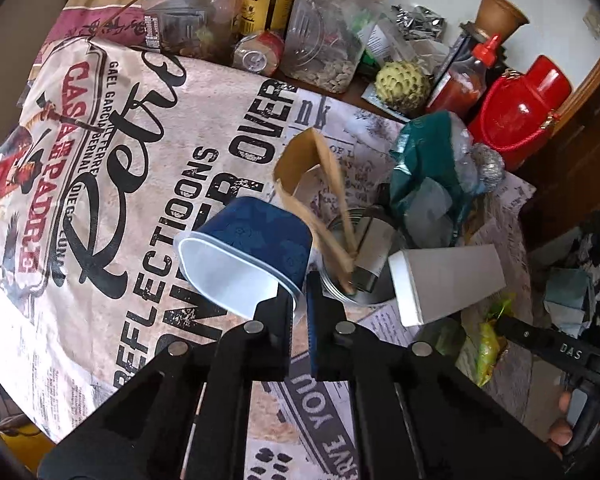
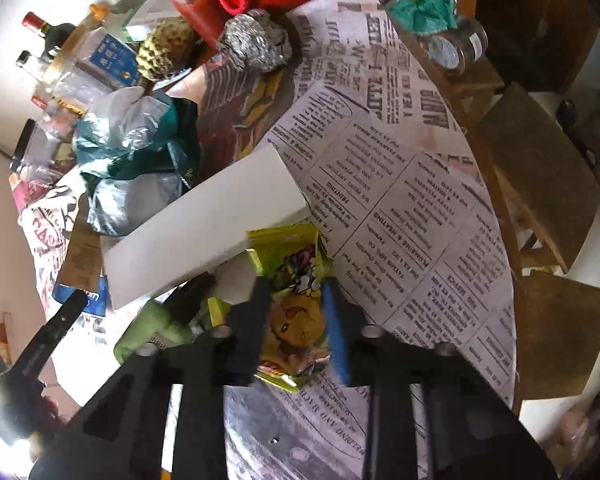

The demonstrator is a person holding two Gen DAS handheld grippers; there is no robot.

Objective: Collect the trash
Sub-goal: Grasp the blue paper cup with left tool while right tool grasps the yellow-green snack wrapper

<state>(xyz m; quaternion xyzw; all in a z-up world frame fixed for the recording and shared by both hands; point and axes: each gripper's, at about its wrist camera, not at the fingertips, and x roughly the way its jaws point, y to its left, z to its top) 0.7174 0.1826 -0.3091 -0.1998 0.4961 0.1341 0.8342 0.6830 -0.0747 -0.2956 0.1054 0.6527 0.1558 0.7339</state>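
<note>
In the left wrist view my left gripper [image 1: 300, 300] is shut on the rim of a blue paper cup [image 1: 248, 248] with a white inside, held tilted above the table. Beyond it stand a metal tin [image 1: 364, 264] holding a torn brown cardboard strip [image 1: 320, 184], a white box [image 1: 448, 280] and a crumpled teal plastic bag [image 1: 424, 168]. In the right wrist view my right gripper [image 2: 296, 296] straddles a yellow cartoon snack wrapper [image 2: 296, 304] lying on the table; its jaws stand slightly apart with the wrapper between them. The white box [image 2: 204, 228] lies just left of it.
A newspaper-print cloth [image 1: 120, 184] covers the table. Jars, bottles, a red container [image 1: 516, 108], a custard apple [image 1: 400, 84] and a foil ball [image 2: 256, 42] crowd the far side. Wooden stools [image 2: 540, 176] stand past the table edge on the right.
</note>
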